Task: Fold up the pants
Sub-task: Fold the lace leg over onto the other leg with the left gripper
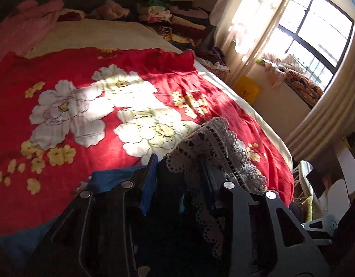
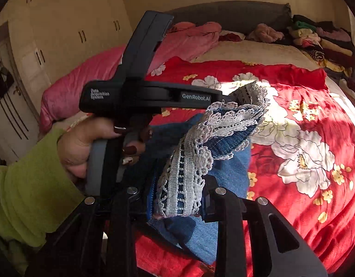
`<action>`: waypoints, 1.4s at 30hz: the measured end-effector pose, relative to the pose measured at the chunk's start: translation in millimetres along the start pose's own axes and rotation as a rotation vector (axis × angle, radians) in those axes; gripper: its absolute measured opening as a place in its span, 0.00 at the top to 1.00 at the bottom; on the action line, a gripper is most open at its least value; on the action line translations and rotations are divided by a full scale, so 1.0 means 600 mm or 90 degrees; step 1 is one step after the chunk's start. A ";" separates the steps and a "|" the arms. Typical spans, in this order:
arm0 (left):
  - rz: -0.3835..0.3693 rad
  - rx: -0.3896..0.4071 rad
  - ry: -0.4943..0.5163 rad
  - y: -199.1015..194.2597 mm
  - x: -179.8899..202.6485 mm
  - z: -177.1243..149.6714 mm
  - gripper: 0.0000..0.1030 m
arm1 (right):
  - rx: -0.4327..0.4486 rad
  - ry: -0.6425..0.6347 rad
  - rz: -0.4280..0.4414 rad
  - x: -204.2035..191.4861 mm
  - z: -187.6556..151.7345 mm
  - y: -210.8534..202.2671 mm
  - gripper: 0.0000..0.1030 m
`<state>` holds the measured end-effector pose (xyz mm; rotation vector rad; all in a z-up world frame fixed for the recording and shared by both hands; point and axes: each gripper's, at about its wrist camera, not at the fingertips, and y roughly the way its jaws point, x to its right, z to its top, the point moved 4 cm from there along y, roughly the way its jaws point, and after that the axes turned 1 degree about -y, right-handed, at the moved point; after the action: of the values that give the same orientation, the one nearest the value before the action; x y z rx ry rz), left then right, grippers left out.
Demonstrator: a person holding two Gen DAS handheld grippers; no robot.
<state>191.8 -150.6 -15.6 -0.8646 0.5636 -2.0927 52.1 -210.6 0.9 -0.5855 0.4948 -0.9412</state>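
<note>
I stood by a bed [image 1: 50, 124] spread with a red floral blanket [image 1: 89, 106], sunlight patching its white blossoms. A grey headboard [image 2: 235, 16] backed it, with pink bedding [image 2: 69, 87] at one side and stacked folded clothes [image 1: 177, 23] at the other. A barred window [image 1: 315, 30] glared behind pale curtains [image 1: 253, 18]. Cream wardrobe doors [image 2: 62, 23] lined the far wall.

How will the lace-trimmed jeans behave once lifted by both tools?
Likely floppy: the jeans already bunch and droop between the left tool and right tool. Probably fairly heavy, being thick denim. The lace trim looks open-worked, so it may snag.
</note>
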 end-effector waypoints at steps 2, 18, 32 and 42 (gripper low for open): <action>0.008 0.020 -0.070 -0.028 -0.053 -0.018 0.67 | -0.032 -0.029 0.001 -0.031 -0.012 0.038 0.71; -0.008 0.059 -0.222 -0.133 -0.159 -0.082 0.54 | -0.008 -0.032 0.014 -0.038 -0.014 0.037 0.42; -0.010 -0.017 -0.256 -0.031 -0.155 -0.067 0.89 | -0.078 0.189 -0.032 0.213 0.051 0.151 0.41; 0.102 0.014 -0.141 -0.060 -0.119 -0.065 0.89 | -0.041 0.170 -0.009 0.203 0.061 0.168 0.87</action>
<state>177.7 -68.3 -46.5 -0.9902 0.4747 -1.8274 196.3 -259.4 -55.3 -0.5246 0.7626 -1.0253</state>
